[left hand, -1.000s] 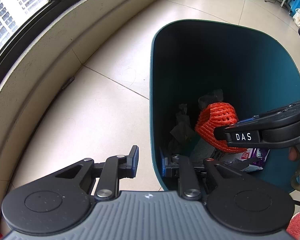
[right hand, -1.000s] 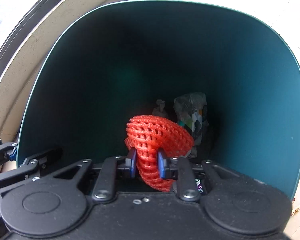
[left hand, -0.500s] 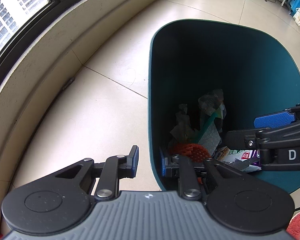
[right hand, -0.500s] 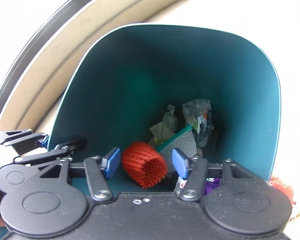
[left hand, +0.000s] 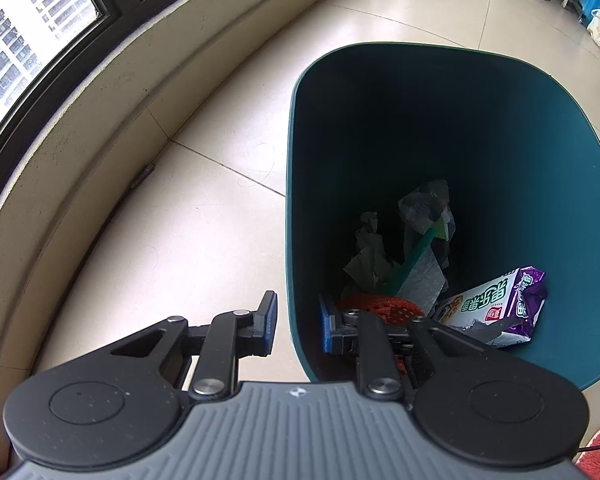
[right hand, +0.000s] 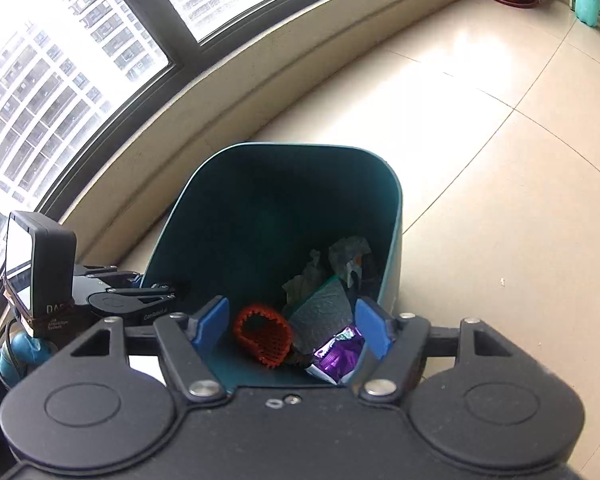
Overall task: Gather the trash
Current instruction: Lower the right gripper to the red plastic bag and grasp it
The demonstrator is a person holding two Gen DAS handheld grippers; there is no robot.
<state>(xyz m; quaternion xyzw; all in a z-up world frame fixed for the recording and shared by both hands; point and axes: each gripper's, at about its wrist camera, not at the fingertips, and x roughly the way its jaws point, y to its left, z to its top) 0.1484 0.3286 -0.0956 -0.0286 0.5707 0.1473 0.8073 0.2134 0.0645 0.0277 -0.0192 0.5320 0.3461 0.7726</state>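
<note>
1. left gripper (left hand: 296,322) straddles the near wall of the teal bin (left hand: 560,184): one blue pad outside, one inside, jaws narrow and closed on the bin's rim.
2. right gripper (right hand: 290,326) sits above the bin mouth; jaws wide and have just been opening, nothing pressed between the pads.
3. orange foam net (right hand: 265,336) lies loose on the bin floor, open end facing up toward the right wrist camera. seen from the left wrist it is partly hidden behind the inner finger.
4. beside the net: purple snack wrapper (left hand: 500,306), grey bubble-wrap sheet (right hand: 320,314), crumpled paper (left hand: 366,256), clear plastic wad (left hand: 424,204) further back.
5. bin stands on pale floor tiles (left hand: 204,216), near a curved low wall under a window (right hand: 60,80).
6. left gripper body also shows at the left edge of the right wrist view, at the bin rim.
</note>
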